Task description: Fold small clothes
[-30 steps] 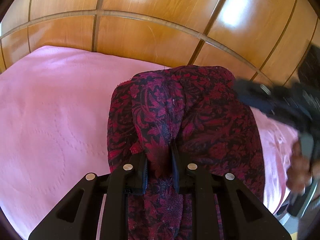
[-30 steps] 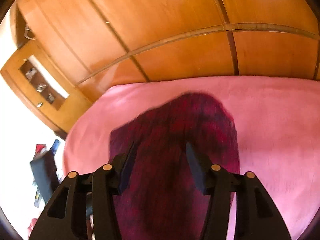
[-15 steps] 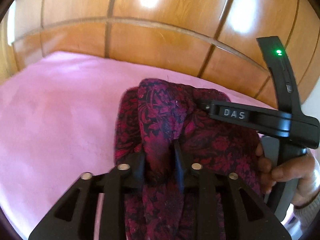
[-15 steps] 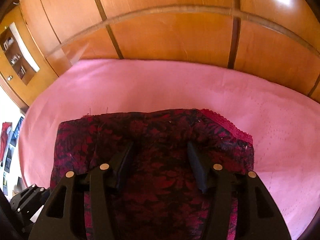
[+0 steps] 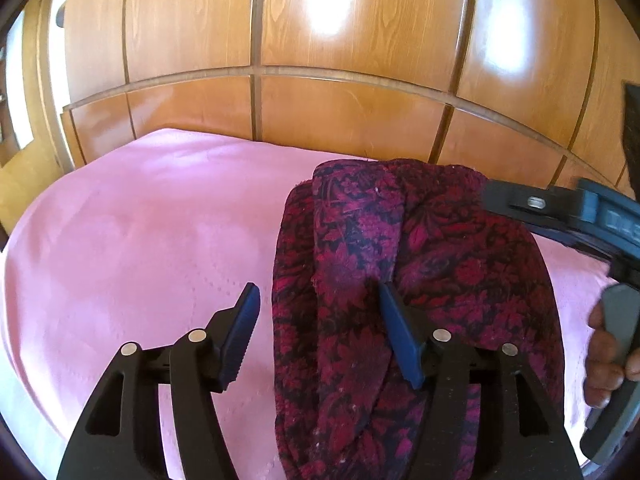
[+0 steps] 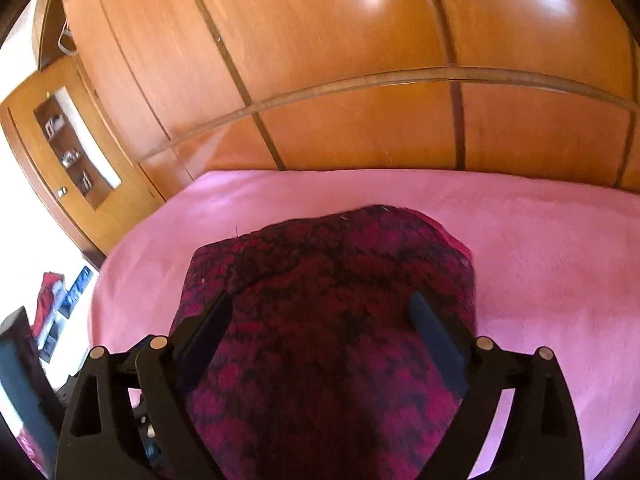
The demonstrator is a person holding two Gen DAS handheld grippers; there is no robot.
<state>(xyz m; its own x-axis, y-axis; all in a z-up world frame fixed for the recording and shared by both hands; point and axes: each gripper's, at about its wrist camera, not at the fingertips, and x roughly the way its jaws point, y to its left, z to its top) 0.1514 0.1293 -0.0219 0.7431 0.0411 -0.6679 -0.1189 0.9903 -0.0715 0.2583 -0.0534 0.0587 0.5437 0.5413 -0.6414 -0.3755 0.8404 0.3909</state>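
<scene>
A crimson-and-black floral woven garment (image 5: 420,280) lies bunched on a smooth pink bedspread (image 5: 140,240), both black hand-held grippers (image 5: 320,312) (image 6: 320,316) just opened, gripping nothing.

The pink bed (image 5: 132,240) lay free left of the folded cloth (image 5: 420,264); the wooden wall (image 5: 320,120) closed the far side.

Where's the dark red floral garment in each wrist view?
Left wrist: dark red floral garment right of centre, running to the bottom edge.
Right wrist: garment centre-bottom, blurred.
Shared landmark: pink bedspread under it, wooden panelled wall behind.
</scene>
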